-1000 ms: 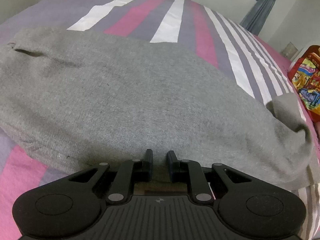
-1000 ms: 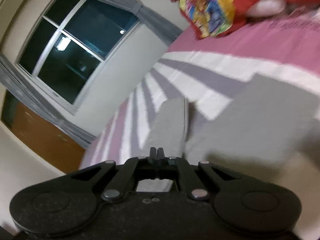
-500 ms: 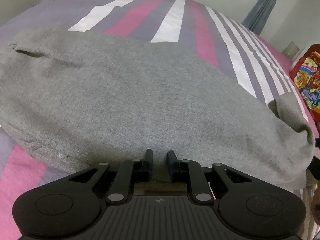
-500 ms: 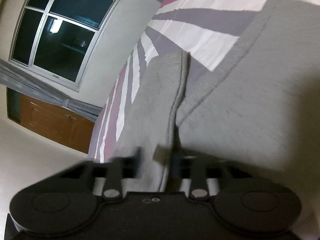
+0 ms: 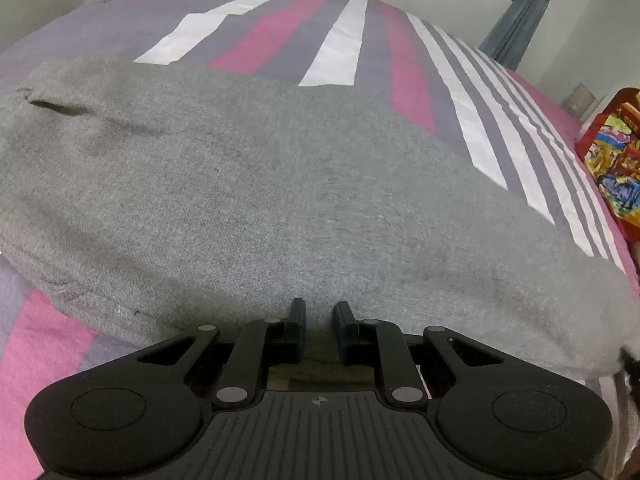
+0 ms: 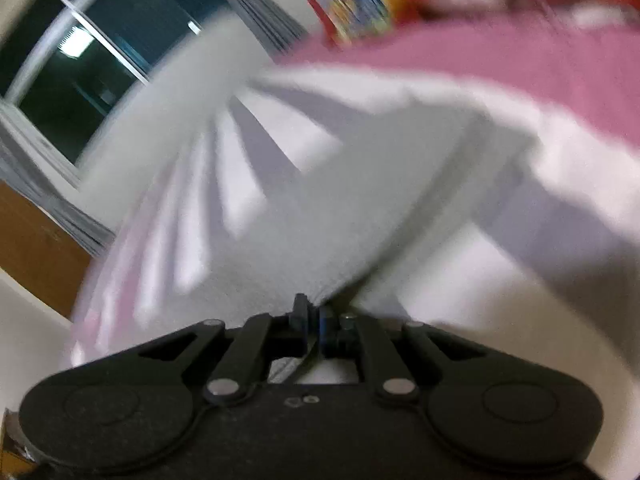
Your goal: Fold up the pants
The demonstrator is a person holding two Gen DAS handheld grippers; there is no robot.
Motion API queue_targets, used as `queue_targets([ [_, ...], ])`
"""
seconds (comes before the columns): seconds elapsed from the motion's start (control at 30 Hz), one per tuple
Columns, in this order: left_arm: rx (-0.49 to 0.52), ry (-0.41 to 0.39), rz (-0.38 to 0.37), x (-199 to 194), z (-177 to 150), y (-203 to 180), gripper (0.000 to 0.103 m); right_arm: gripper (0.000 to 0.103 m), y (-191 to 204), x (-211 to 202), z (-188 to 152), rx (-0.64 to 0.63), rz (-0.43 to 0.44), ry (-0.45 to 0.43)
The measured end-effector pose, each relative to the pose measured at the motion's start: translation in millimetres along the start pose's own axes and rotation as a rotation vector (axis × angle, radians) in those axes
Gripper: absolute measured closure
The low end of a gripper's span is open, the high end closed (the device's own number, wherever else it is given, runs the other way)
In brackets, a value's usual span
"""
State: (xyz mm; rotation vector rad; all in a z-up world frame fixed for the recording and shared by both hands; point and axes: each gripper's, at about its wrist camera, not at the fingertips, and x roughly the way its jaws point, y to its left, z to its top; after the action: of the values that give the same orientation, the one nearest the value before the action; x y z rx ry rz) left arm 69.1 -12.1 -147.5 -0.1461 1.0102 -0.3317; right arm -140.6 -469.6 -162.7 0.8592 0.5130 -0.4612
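Observation:
Grey sweatpants [image 5: 280, 200] lie flat across the striped bed, filling the left wrist view. My left gripper [image 5: 319, 312] rests at their near edge; its jaws stand slightly apart with grey cloth between them. In the blurred right wrist view the pants [image 6: 320, 220] stretch away from my right gripper [image 6: 313, 312], whose fingers are pinched together on a fold of the grey cloth and lift it off the bed.
The bed sheet [image 5: 352, 52] has pink, white and purple stripes. A red and multicoloured pillow [image 5: 616, 168] lies at the right edge, also visible in the right wrist view [image 6: 360, 4]. A window with grey curtains [image 6: 80, 72] and a wooden door [image 6: 32, 248] stand behind.
My right gripper opened, then shut on the pants' edge and is moving fast with it. The raised flap at the pants' right end has flattened. My left gripper has stayed still.

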Motion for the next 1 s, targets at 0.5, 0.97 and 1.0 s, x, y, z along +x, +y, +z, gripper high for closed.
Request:
queue_targets([
  [0.5, 0.003, -0.002, 0.019, -1.5, 0.5, -3.8, 0.087, 0.073, -39.5, 31.0, 82.8, 0.141, 0.103, -0.059],
  [0.97, 0.02, -0.012, 0.04, -5.3, -1.9, -6.3, 0.087, 0.1, 36.6, -60.4, 115.7, -0.036, 0.202, -0.418],
  [1.0, 0.02, -0.013, 0.041, -5.2, -2.6, -5.9, 0.087, 0.1, 21.0, -50.4, 108.6, -0.016, 0.126, -0.367],
])
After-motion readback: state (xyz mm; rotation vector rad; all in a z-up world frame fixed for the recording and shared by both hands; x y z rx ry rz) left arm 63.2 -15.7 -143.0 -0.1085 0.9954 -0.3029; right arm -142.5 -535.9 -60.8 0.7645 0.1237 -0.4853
